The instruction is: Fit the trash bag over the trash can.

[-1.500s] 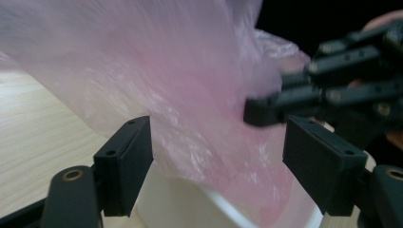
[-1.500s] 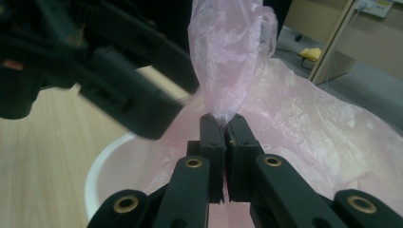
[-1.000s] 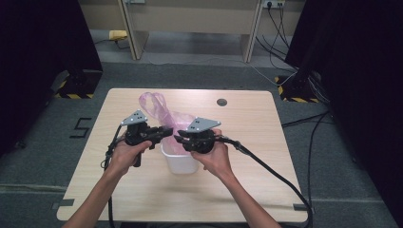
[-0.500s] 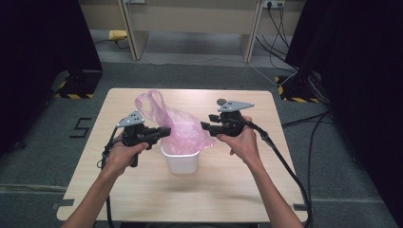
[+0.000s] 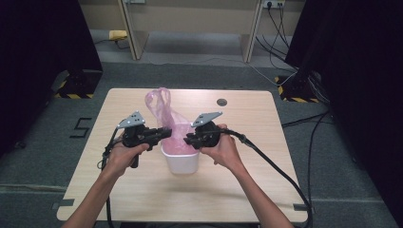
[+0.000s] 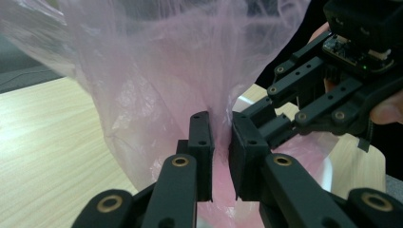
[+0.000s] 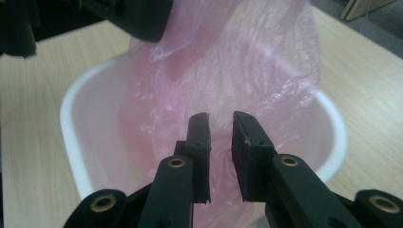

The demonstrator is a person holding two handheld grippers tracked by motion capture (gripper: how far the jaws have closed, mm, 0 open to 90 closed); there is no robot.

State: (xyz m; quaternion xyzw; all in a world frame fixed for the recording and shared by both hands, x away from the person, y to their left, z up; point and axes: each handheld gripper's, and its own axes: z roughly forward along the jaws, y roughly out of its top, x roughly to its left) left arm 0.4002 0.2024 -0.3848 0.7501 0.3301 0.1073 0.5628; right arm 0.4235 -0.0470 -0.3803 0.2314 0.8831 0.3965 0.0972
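A thin pink plastic bag stands up out of a small white bin at the table's middle, with its lower part inside the bin. My left gripper comes in from the left at the bin's rim. In the left gripper view it is shut on a gathered fold of the pink bag. My right gripper comes in from the right, over the bin. In the right gripper view its jaws stand almost together with bag film between them, above the bin.
The light wooden table has a dark round grommet near its far edge. Black cables trail from both grippers, the right one running off the table's right front. Dark curtains and floor cables lie beyond the table.
My right gripper swung up and away to the right half a second ago, and has come back down to the bin. The bag now stands narrower. The left gripper has barely moved.
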